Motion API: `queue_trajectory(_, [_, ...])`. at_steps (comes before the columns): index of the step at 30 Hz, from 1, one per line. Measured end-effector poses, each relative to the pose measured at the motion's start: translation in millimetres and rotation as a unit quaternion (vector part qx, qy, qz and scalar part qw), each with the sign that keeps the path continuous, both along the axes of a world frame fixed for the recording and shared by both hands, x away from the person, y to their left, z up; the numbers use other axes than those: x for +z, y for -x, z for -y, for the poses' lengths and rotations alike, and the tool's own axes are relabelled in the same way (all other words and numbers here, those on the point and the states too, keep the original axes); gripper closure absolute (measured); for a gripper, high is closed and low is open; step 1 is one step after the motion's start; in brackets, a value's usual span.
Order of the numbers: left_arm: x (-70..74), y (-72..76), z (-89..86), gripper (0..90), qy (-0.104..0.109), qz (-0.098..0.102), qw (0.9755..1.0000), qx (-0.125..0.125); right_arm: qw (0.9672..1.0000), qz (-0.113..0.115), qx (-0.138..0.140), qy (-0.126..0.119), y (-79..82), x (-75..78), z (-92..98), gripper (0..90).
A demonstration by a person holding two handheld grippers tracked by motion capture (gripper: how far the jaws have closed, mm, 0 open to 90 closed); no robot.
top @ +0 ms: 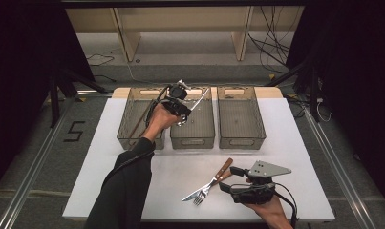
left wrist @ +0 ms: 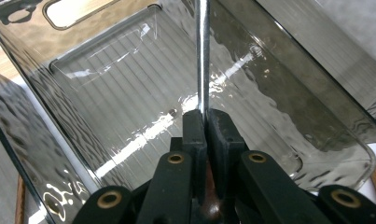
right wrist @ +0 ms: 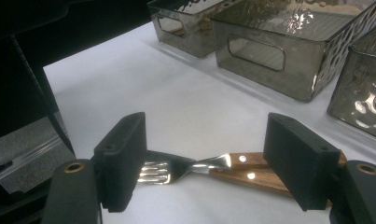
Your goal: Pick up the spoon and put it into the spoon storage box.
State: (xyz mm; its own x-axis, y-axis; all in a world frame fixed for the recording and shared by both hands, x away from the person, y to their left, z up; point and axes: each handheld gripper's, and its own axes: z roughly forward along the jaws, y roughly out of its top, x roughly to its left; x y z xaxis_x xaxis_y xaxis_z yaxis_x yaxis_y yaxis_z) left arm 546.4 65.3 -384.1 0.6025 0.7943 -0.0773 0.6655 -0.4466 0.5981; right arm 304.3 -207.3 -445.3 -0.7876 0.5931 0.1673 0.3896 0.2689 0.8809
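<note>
I am in the middle of sorting cutlery into the 3 smoked plastic bins at the far side of the tabletop (top: pixel 133 191), and the step in hand is the drop-off. My left hand-held gripper (top: pixel 180 109) is clenched on a shiny metal piece, which I take for a knife (top: pixel 196 101), though I cannot see its handle clearly; the left gripper view shows the narrow bright blade (left wrist: pixel 203 51) rising straight out from between the closed pads, with the ribbed floor of the middle bin (left wrist: pixel 129 93) right behind it. From the high view the knife hangs over the near-left part of the middle bin (top: pixel 192 138), tilted up toward the right, not yet lying on the bin floor. The left bin (top: pixel 128 129) seems to hold a long thin brown thing; the right bin (top: pixel 241 117) looks bare. My right hand-held gripper (top: pixel 233 179) rests near the front edge of the tabletop with its jaws standing wide apart and nothing between the pads, aimed at the wooden-handled fork (right wrist: pixel 209 168) and the knife crossed with it (top: pixel 192 194). Next I judge that I should lower the left piece until it is close to the bin floor, then release it gently so it does not bounce or clatter against the wall, and pull clear before the right side closes on the fork handle
</note>
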Motion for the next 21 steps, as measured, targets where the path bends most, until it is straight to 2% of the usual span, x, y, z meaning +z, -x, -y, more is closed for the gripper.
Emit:
queue_trajectory(6, [-5.9, -1.6, -0.9, 84.9, -0.003, -0.005, 0.9999, 0.009, 1.0, -0.001, 0.0, 0.0, 0.1, 0.0, 0.4, 30.8])
queue_trajectory(10, [-10.2, -2.8, -1.4, 82.7, 0.008, -0.011, 0.9998, 0.017, 1.0, 0.0, 0.0, 0.001, 0.1, 0.1, 0.6, 30.7])
queue_trajectory(12, [-9.7, -3.0, -1.7, 68.8, 0.014, -0.017, 0.9995, 0.021, 1.0, 0.0, 0.0, -0.001, 0.2, 0.2, 0.8, 30.7])
queue_trajectory(16, [-1.7, 2.7, -2.6, 49.7, 0.026, -0.009, 0.9995, 0.017, 1.0, 0.0, -0.001, 0.0, 0.3, 0.3, 1.2, 30.8])
queue_trajectory(21, [13.5, 19.4, -6.7, 36.6, 0.051, 0.006, 0.9987, 0.004, 1.0, 0.002, -0.004, -0.001, 0.2, 0.8, 2.0, 30.8])
